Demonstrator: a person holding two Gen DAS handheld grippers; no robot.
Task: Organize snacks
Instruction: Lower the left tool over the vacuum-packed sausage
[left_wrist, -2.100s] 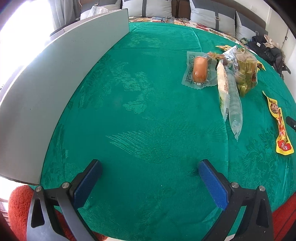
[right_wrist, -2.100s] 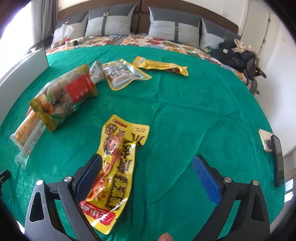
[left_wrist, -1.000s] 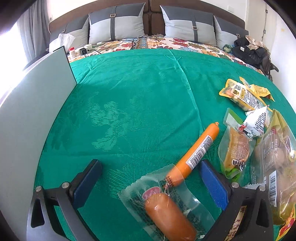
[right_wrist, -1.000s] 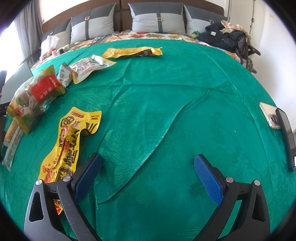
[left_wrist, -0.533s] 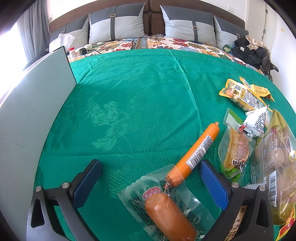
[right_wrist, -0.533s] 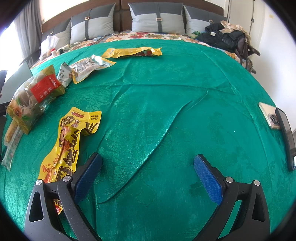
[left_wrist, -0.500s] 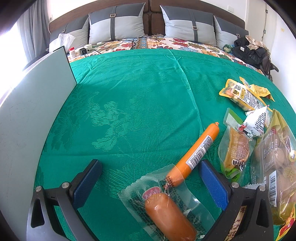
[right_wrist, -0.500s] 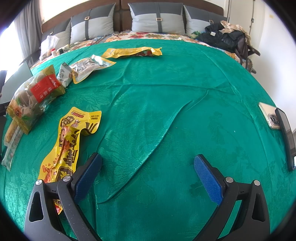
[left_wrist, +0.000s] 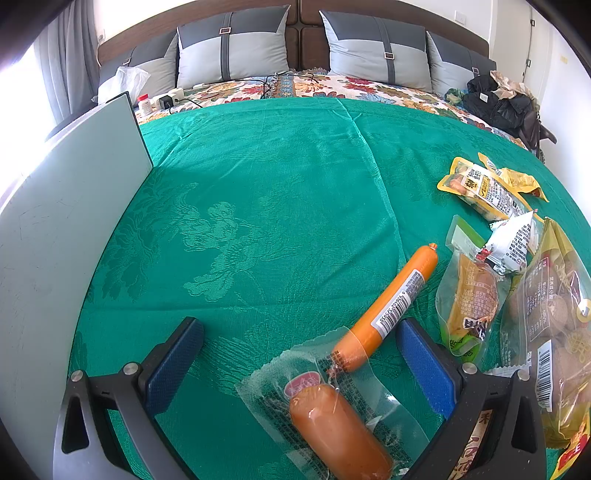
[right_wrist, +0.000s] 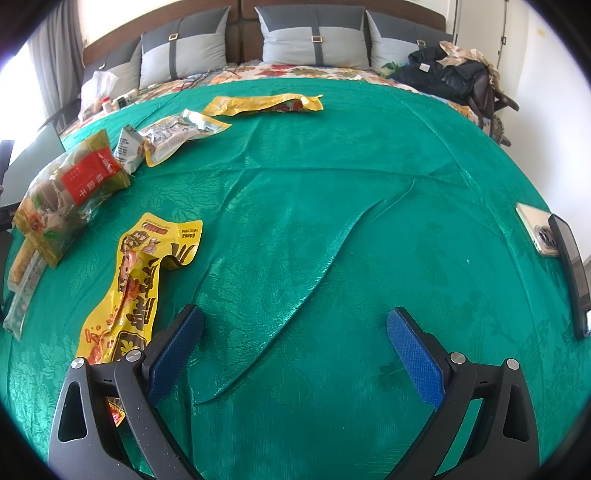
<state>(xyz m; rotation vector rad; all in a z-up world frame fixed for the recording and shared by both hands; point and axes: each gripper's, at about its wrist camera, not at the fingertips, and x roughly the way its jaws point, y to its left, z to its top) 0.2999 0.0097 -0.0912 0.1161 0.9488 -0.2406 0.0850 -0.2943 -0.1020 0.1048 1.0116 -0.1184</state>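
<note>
My left gripper is open, low over the green cloth. A vacuum-packed sausage lies between its jaws, and a long orange sausage stick rests by the right pad. A green-yellow snack pouch, a white packet and a big clear bag lie to the right. My right gripper is open and empty over bare cloth. A yellow snack pouch lies by its left pad.
A grey-white board stands along the left edge of the cloth. A bag with a red label, small packets and a long yellow pouch lie further off. Two phones sit at the right edge.
Over two seconds the left gripper swung from bare cloth to the sausages; the right drew off the yellow pouch. In the last second nothing has visibly moved.
</note>
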